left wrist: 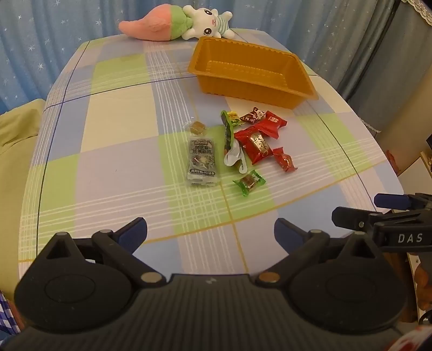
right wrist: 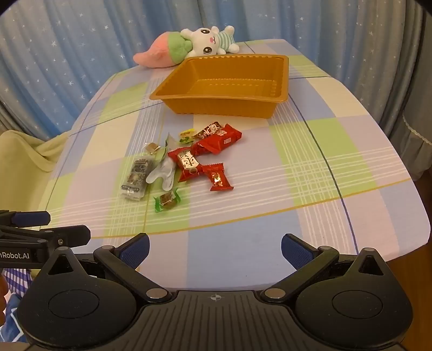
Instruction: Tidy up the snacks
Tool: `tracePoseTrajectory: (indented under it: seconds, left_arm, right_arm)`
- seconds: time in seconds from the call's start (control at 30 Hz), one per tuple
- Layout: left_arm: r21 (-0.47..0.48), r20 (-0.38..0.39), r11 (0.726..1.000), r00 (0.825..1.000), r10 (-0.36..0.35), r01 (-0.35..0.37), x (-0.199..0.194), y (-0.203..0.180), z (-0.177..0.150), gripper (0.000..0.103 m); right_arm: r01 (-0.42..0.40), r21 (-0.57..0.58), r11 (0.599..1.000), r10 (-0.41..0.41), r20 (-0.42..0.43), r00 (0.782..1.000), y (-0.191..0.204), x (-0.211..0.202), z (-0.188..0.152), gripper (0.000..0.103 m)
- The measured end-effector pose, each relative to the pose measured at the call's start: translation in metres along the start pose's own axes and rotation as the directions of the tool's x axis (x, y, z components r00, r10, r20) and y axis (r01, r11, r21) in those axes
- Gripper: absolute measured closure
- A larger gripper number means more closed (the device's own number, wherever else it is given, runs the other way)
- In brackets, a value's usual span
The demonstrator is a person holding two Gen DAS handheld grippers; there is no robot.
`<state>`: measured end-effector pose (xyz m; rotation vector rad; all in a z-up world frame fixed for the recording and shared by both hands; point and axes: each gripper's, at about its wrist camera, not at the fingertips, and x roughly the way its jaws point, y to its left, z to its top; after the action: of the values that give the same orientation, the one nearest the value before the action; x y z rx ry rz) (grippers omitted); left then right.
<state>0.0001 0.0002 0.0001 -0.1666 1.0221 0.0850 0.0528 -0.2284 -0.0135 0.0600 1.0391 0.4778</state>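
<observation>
Several wrapped snacks lie in a loose pile mid-table: a red packet (left wrist: 256,145) (right wrist: 187,164), a grey packet (left wrist: 202,162) (right wrist: 136,175), a green-wrapped candy (left wrist: 249,182) (right wrist: 167,200) nearest me, a small red candy (left wrist: 284,159) (right wrist: 217,176). An empty orange tray (left wrist: 299,78) (right wrist: 167,91) stands behind them. My left gripper (left wrist: 210,232) is open and empty at the near table edge. My right gripper (right wrist: 214,247) is open and empty beside it, right of the left one, and shows in the left wrist view (left wrist: 356,213).
A plush rabbit with a pink carrot (left wrist: 172,24) (right wrist: 189,44) lies at the table's far edge against blue star curtains. A checked cloth covers the table (left wrist: 113,129) (right wrist: 324,151). A yellow-green cushion (left wrist: 16,135) sits left of the table.
</observation>
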Motion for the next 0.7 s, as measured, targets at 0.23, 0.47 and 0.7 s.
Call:
tracePoseTrajectory:
  seconds: [0.23, 0.47, 0.7]
  left_arm:
    - [0.001, 0.003, 1.0, 1.0, 0.0, 0.0, 0.0002, 0.0002, -0.0002, 0.003]
    - [0.003, 0.003, 1.0, 1.0, 0.001, -0.001, 0.0024, 0.0025, 0.0004, 0.003]
    - [0.001, 0.001, 1.0, 1.0, 0.002, -0.002, 0.0056, 0.0067, 0.0, 0.003]
  right_arm:
    - [0.008, 0.0, 1.0, -0.008, 0.003, 1.0, 0.0025, 0.002, 0.0003, 0.0]
    - [0.009, -0.002, 1.0, -0.009, 0.003, 1.0, 0.0062, 0.004, 0.0027, 0.0]
    - [0.01, -0.003, 1.0, -0.01, 0.004, 1.0, 0.0065, 0.0041, 0.0029, 0.0]
